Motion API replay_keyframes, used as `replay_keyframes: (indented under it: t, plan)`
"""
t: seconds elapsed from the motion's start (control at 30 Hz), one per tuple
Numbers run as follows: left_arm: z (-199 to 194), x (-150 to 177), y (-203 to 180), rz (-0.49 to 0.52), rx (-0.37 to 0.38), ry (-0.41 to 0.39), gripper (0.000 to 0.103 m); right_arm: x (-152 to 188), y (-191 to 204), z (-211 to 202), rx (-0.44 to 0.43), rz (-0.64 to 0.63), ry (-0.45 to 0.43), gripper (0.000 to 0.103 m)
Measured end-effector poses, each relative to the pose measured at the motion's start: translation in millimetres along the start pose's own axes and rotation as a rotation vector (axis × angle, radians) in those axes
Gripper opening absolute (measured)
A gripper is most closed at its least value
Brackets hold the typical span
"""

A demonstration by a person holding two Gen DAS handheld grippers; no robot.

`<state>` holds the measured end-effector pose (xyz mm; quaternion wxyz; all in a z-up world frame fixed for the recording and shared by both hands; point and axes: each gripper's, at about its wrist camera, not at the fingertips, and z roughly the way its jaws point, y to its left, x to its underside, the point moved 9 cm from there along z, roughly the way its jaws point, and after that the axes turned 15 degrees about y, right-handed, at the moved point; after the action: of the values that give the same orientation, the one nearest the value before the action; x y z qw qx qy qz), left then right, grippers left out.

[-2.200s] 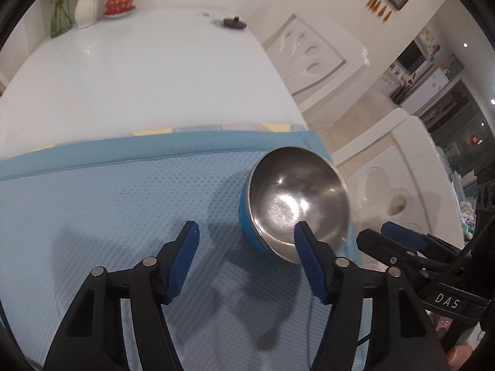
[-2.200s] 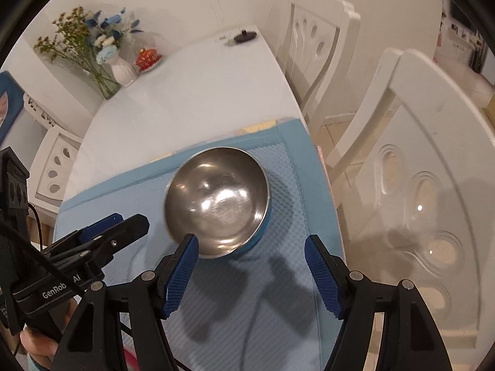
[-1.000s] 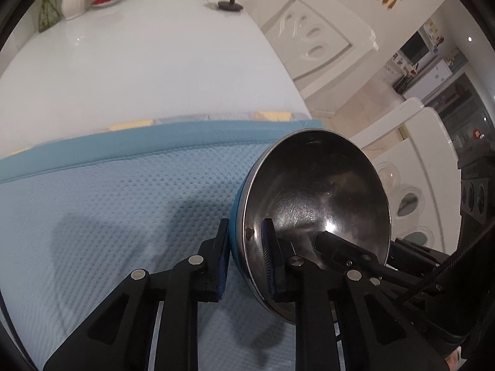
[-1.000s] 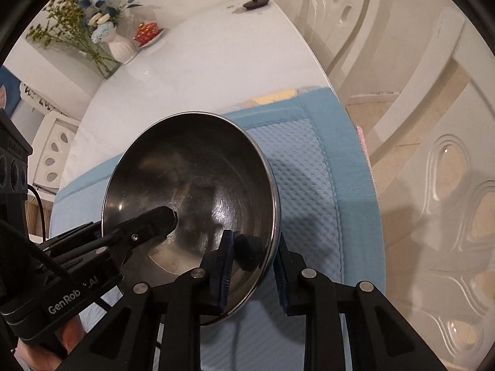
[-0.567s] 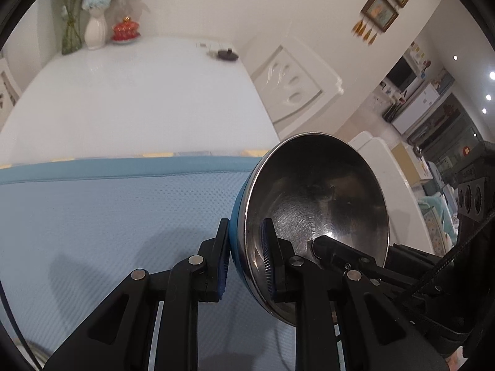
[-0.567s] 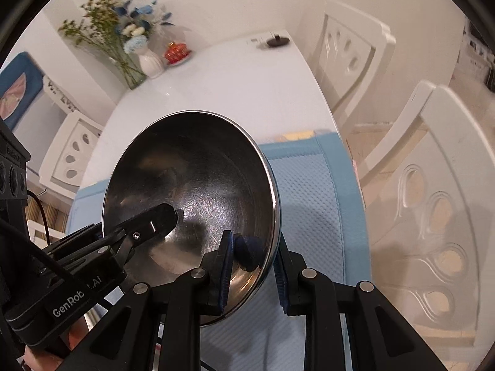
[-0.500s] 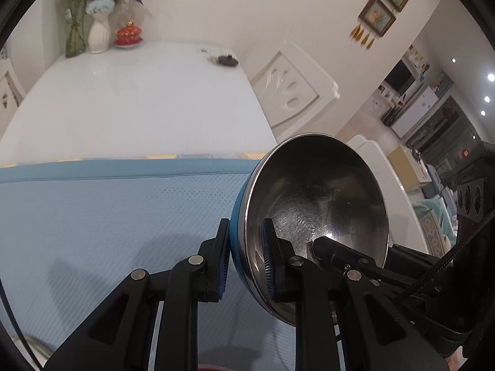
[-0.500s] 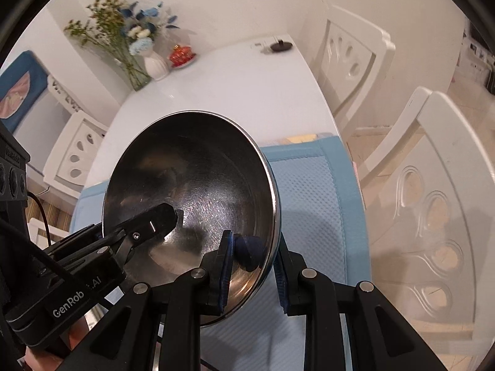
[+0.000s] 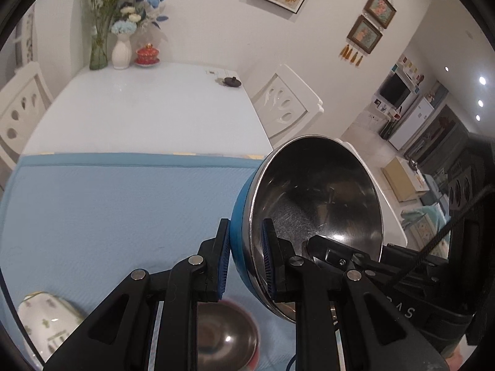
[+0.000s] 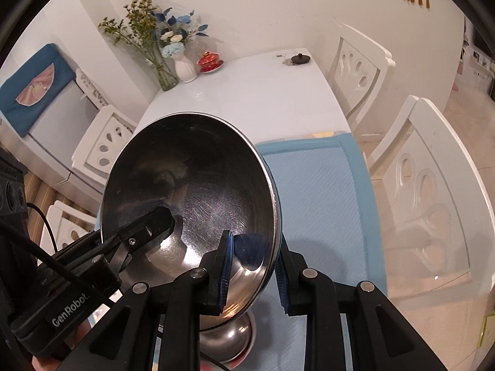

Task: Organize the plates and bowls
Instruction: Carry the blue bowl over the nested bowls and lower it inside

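You are carrying the steel bowl [image 9: 312, 207] above the blue mat [image 9: 117, 204], both grippers clamped on its rim from opposite sides: left gripper [image 9: 245, 261], right gripper [image 10: 254, 270]. Next, I judge, lower it level into the smaller bowl [image 9: 227, 337] below and nest it. Both point forward, bowl tilted between.

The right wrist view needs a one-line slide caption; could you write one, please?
Both grippers clamp the steel bowl by its rim, lifted above the blue mat.
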<state>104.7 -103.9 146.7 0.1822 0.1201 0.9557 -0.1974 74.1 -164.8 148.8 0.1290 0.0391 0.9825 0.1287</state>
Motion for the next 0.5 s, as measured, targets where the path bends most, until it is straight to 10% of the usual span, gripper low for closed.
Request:
replay_keyframes:
  t: [0.5]
  plan:
    - [-35.9,97.1,17.6,-0.003,0.096,0.020,0.016,112.9,42.1,-7.9,0.020,0.082,0.044,0.027]
